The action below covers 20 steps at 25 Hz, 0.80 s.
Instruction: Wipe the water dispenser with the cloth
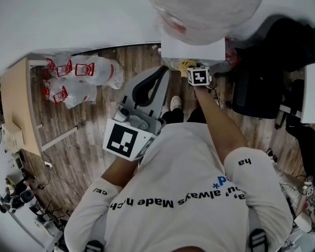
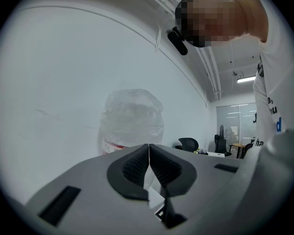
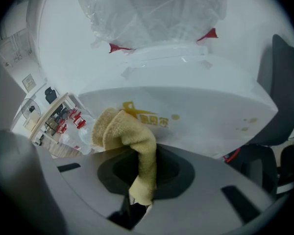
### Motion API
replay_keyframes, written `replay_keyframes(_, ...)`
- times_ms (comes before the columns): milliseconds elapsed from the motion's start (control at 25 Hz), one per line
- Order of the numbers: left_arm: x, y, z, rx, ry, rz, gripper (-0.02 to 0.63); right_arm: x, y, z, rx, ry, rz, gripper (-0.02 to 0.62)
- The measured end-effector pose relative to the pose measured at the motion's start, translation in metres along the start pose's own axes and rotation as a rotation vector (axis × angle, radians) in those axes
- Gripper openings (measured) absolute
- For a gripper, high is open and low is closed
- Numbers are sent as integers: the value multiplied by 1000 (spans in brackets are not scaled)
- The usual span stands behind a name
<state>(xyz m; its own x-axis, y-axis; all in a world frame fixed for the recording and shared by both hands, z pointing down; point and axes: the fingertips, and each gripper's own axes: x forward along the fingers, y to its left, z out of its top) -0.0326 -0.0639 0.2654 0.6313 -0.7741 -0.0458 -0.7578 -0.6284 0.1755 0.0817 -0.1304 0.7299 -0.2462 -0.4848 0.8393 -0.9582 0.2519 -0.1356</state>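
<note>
Fuzzy yellow cloth (image 3: pixel 131 135) gripped by right tongs (image 3: pixel 141 182), near glossy white dispenser (image 3: pixel 201 102) (left tongs (image 2: pixel 149 166) closed)

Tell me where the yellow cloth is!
The yellow cloth is pinched in the right gripper, close to the white front of the water dispenser, just below its big bottle.

A white short-sleeved T-shirt (image 1: pixel 184 188) is worn, printed with black lettering (image 1: pixel 163 202) and a small blue mark (image 1: pixel 220 181). The pale grey plastic left gripper (image 2: pixel 148 148) and right gripper (image 3: pixel 144 153) are fitted with black ribbed pads (image 2: pixel 132 168), and each is topped by a white cube with black square markers (image 1: pixel 122 140).
</note>
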Motion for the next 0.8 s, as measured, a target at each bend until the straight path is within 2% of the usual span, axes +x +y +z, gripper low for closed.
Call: replay_keyframes(800,20,-24,-5,-3,2,-61,23,-28,-70,-9,58,-10,-87,57)
